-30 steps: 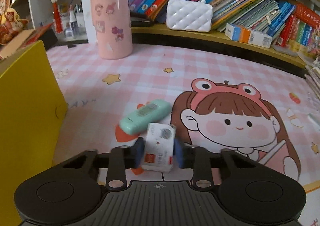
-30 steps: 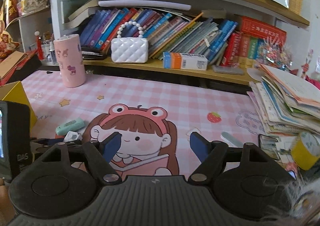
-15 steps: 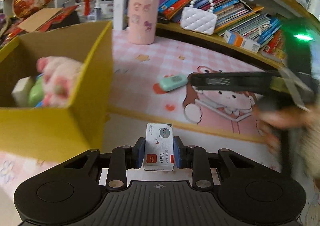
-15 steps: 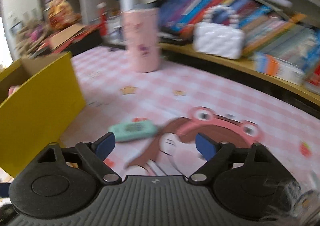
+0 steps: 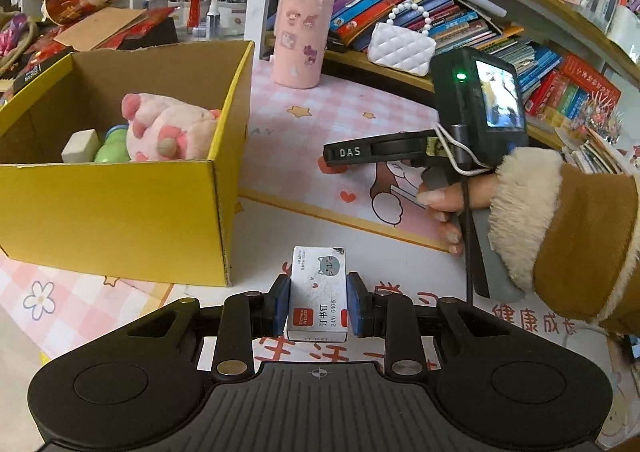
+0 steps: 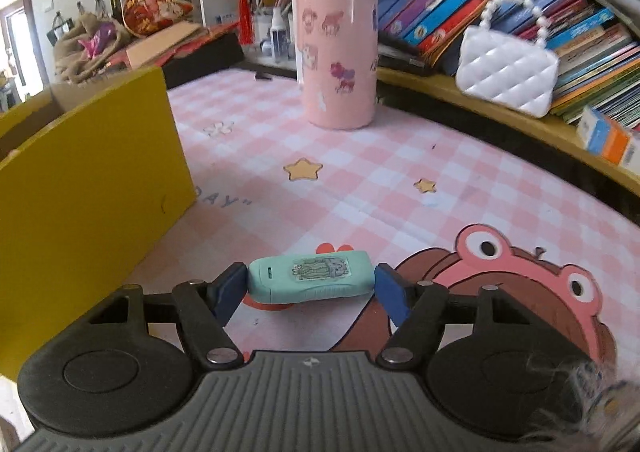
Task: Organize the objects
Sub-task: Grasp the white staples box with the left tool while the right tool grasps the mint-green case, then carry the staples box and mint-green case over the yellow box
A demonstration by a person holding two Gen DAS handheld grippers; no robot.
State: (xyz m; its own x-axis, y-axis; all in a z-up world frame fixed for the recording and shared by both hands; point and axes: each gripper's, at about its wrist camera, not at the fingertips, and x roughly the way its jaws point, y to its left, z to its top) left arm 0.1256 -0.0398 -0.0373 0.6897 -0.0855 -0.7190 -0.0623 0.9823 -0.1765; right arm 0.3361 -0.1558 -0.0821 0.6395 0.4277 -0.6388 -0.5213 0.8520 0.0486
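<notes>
The bench (image 6: 360, 172) is covered by a pink-and-white checked mat printed with gold stars and a cartoon girl in a frog hat; toward the near edge in the left wrist view the cloth turns white with red characters. Behind it, from 12 to 3 o'clock, runs a curved wooden shelf (image 6: 500, 120) packed with leaning books, and a white quilted purse (image 6: 506, 72) with a pearl handle sits on it. A pink sticker-covered canister (image 6: 340, 56) stands upright on the mat at 12 o'clock. Further back at 10 o'clock are pen cups, a red tassel and cardboard clutter.

The left tongs (image 5: 318, 304) are narrow, clamped on the sides of a small white staple box (image 5: 318, 292), held above the white cloth. At 10 o'clock from them sits an open yellow cardboard box (image 5: 120, 204) holding a pink plush toy (image 5: 168, 128), a green item and a pale block.

The right tongs (image 6: 310, 290) straddle a mint-green case (image 6: 312, 280) lying on the mat, a blue pad at each end; I cannot tell whether they are gripping it.
</notes>
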